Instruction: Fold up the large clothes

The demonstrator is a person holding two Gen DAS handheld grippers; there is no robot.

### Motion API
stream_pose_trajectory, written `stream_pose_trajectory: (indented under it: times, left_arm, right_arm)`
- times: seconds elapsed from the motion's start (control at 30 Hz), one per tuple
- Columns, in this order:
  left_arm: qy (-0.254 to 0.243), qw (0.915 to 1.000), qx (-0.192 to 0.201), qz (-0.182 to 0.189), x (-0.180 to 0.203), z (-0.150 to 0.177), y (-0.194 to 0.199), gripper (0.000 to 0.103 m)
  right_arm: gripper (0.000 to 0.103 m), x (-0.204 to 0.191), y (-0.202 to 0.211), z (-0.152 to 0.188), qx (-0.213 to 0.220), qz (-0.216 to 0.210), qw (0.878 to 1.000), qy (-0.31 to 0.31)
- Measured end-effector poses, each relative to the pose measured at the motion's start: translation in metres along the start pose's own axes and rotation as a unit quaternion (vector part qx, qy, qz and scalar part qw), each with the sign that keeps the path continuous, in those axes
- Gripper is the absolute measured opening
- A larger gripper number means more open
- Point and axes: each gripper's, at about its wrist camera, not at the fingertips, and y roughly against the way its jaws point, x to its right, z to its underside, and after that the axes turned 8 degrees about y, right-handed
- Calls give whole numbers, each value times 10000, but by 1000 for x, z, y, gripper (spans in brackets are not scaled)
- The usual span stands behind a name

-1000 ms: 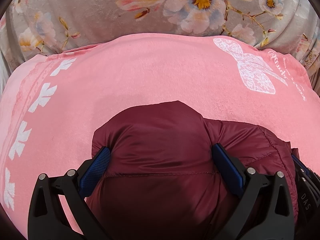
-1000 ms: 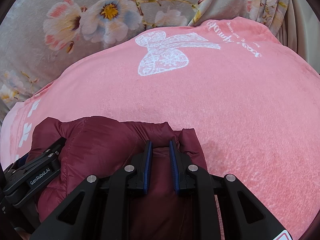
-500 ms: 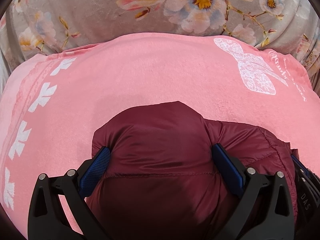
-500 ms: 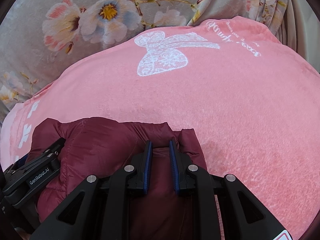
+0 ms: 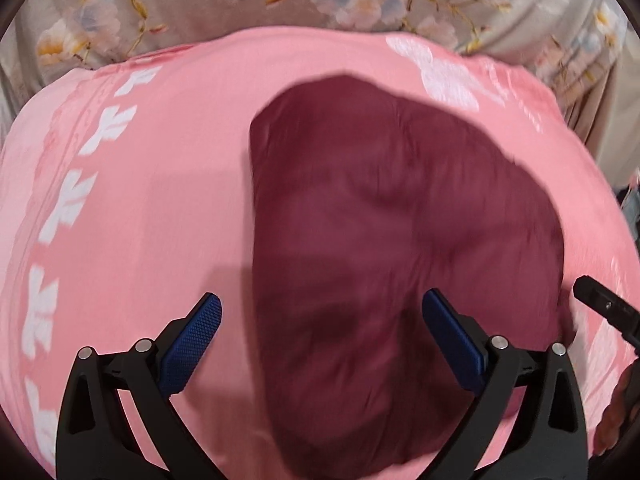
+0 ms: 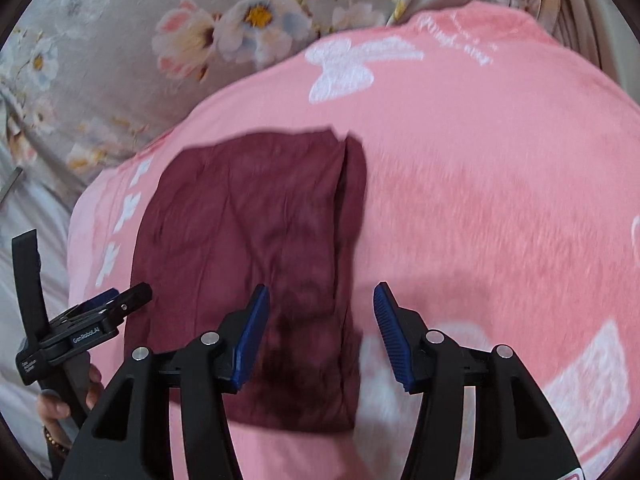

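Your left tongs (image 5: 322,322) are spread wide apart, blue pads (image 5: 192,344) gripping nothing, raised above the maroon puffer garment (image 5: 400,248). The left pad sits over bare pink blanket (image 5: 152,208); the right pad overlaps the garment's near part in the left wrist view, contact not readable. Your right tongs (image 6: 322,312) are also parted, nothing between the pads (image 6: 252,336). In the right wrist view the left pad hangs over the garment (image 6: 248,240), the right pad over pink blanket (image 6: 480,200) just right of the garment's edge.

The garment lies folded into a compact, roughly rectangular bundle on the pink blanket, with a narrow strip or fold line running along its right side in the right wrist view. Both views are motion-blurred, so seams and quilting can't be made out.

Your left tool shows at the left edge of the right wrist view, just left of the garment, with fingers of your left hand (image 6: 56,408) on its handle. The tip of the right tool (image 5: 604,308) pokes in at the right edge of the left wrist view.

The pink blanket carries a white bow print (image 6: 352,68) at its far side and a row of white motifs (image 5: 68,204) along its left edge. It rests on a grey floral bedsheet (image 6: 120,60).
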Motion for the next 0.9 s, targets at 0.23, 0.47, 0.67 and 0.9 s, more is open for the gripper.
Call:
stream_pose_trajectory:
  times: [0.23,0.47,0.67,0.9]
  left_arm:
    - [87,9997,-180,-123,-17,20,3,98]
    - [77,9998,-172,-106,-22,34,-2,98]
    - [-48,9996,-96,-275,-16,34,2,98]
    - [111,9997,222,59,-14,-5,34,98]
  right_arm:
    - [13,-16,6,27,30,18,9997,221]
    - [9,-18,-5,54,-78,343,9988,335]
    - [15,-31,2,46,-180,662,9959,589]
    - [45,-27,49,-4,604,669,9948,470]
